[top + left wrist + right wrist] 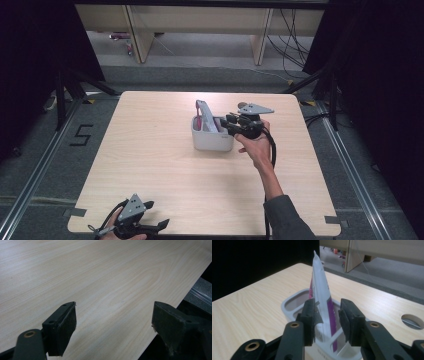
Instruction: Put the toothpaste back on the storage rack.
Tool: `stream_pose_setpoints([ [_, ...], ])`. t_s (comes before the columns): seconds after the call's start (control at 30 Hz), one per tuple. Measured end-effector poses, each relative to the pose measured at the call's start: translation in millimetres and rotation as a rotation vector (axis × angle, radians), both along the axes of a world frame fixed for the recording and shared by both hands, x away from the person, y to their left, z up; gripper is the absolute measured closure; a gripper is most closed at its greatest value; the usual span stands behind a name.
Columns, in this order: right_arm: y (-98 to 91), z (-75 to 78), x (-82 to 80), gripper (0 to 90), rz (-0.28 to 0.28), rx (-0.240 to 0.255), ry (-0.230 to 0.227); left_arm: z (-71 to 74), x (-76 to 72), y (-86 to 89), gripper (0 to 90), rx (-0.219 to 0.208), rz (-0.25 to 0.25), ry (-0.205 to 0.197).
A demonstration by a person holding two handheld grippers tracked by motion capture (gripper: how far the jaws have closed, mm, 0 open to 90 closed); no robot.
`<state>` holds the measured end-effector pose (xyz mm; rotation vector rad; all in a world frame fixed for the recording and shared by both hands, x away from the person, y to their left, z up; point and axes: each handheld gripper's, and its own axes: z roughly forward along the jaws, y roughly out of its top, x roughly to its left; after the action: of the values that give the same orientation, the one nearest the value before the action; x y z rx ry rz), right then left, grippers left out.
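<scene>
A white and magenta tube (204,116) stands upright, leaning a little, in a pale grey holder (212,141) with compartments, at the table's middle back. My right gripper (223,122) hovers at the holder's right side, held by a hand. In the right gripper view the tube (319,285) rises from the holder (292,302) between the two pads of the right gripper (327,312). A gap shows between the tube and the right-hand pad, so the jaws stand open. My left gripper (157,213) rests open at the table's near left corner, its jaws (113,320) wide over bare wood.
A round hole (413,321) in the tabletop lies just behind the holder, near the far edge (241,104). The table's near edge (172,312) runs right beside the left gripper. Wooden furniture legs and cables (290,45) stand beyond the table.
</scene>
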<state>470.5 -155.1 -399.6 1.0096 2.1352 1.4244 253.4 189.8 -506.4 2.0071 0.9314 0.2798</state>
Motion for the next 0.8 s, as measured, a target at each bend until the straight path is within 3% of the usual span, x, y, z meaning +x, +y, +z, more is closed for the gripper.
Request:
stream_pose_setpoints([
  [0.1,-7.2,1.1,-7.1,62.8,-0.012,-0.008,0.019,-0.7,-0.1,0.0,19.4,0.000,0.002,-0.002],
  [0.13,-10.0,0.4,-7.2,62.0,0.002,-0.016,-0.002,-0.7,0.1,0.0,19.5,0.001,0.001,-0.003],
  [0.17,-11.3,0.7,-11.3,61.6,-0.023,-0.002,0.017,-0.7,0.1,0.0,19.5,0.000,0.001,-0.003],
  [0.3,-20.1,1.9,-20.5,58.5,-0.017,-0.010,0.015,-0.8,-0.1,-0.5,19.5,-0.001,0.007,0.004],
  [0.37,-22.9,2.3,-23.9,56.5,-0.007,-0.004,0.013,-0.9,0.1,-0.5,19.5,-0.001,0.006,0.004],
  [0.4,-23.0,2.8,-28.3,56.3,-0.026,0.018,0.042,-0.7,-0.1,-0.5,19.5,0.000,0.008,0.004],
  [0.43,-24.9,2.7,-29.0,55.7,-0.011,0.010,0.011,-0.8,0.0,-0.5,19.4,0.000,0.008,0.003],
  [0.53,-26.2,2.3,-38.3,53.2,-0.035,0.030,0.030,-0.8,0.9,1.5,19.5,0.025,-0.008,0.003],
  [0.57,-29.0,1.8,-40.1,52.5,-0.024,0.016,0.026,-1.0,0.9,1.4,19.5,0.023,-0.007,0.004],
  [0.8,-37.5,-6.1,-54.2,47.5,-0.044,0.042,0.056,-0.9,0.5,1.7,19.4,0.025,-0.003,0.003],
])
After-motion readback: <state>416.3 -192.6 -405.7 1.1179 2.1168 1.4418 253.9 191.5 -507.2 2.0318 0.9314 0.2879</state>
